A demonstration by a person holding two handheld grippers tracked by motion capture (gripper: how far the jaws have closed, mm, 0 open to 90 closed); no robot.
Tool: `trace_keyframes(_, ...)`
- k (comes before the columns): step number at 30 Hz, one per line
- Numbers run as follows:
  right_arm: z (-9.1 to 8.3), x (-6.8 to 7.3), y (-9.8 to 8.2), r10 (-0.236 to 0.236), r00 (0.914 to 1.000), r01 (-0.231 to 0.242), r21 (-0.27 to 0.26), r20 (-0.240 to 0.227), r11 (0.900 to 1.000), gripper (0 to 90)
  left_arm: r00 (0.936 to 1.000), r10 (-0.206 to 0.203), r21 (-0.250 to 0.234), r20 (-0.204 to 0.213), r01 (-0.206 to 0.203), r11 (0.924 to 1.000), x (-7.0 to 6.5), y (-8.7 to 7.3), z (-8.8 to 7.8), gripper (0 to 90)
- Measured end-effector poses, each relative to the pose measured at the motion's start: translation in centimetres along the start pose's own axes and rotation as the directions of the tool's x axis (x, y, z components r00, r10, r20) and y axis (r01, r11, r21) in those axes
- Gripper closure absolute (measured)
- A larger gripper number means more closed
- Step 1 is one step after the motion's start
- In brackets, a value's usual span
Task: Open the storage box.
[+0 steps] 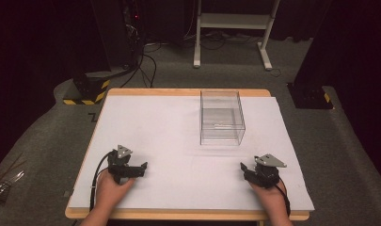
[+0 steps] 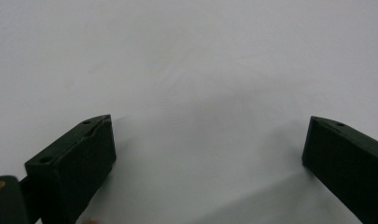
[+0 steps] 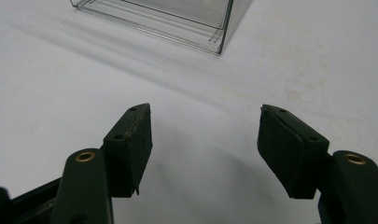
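Note:
A clear plastic box (image 1: 221,117) stands on the white table sheet (image 1: 169,132), right of centre toward the far side; its near corner (image 3: 196,23) appears at the top of the right gripper view. My left gripper (image 1: 134,168) rests low at the front left, held by a hand; its jaws stand wide apart over bare sheet, open (image 2: 207,149). My right gripper (image 1: 248,170) rests at the front right, in front of the box and well short of it. It is open (image 3: 205,123), with nothing between its pads.
The wooden table edge (image 1: 178,214) runs along the front. Beyond the table lie a grey floor, black cables (image 1: 141,66), a white stand's legs (image 1: 230,33) and yellow-black striped bases (image 1: 87,92). A stained patch (image 3: 298,84) marks the sheet right of the box.

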State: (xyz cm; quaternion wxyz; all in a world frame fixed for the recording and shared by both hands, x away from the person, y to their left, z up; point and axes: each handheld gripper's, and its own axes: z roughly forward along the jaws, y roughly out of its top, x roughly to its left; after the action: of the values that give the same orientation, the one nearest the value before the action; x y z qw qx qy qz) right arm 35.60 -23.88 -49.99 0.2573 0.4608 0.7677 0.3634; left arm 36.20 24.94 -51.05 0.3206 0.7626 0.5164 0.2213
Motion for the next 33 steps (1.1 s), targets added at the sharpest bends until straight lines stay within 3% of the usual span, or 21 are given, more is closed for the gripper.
trace_keyframes(20,-0.18,-0.36,-0.07,0.044,0.9989,-0.044,-0.014,-0.017,0.999,38.0,1.0,0.0,0.0,0.0,0.0,1.0,0.0,0.0,0.0,2.9)
trace_keyframes(33,-0.54,-0.36,-0.06,0.033,0.9987,-0.035,-0.049,-0.039,0.998,38.3,1.0,0.0,0.0,0.0,0.0,1.0,0.0,0.01,0.0,2.9)
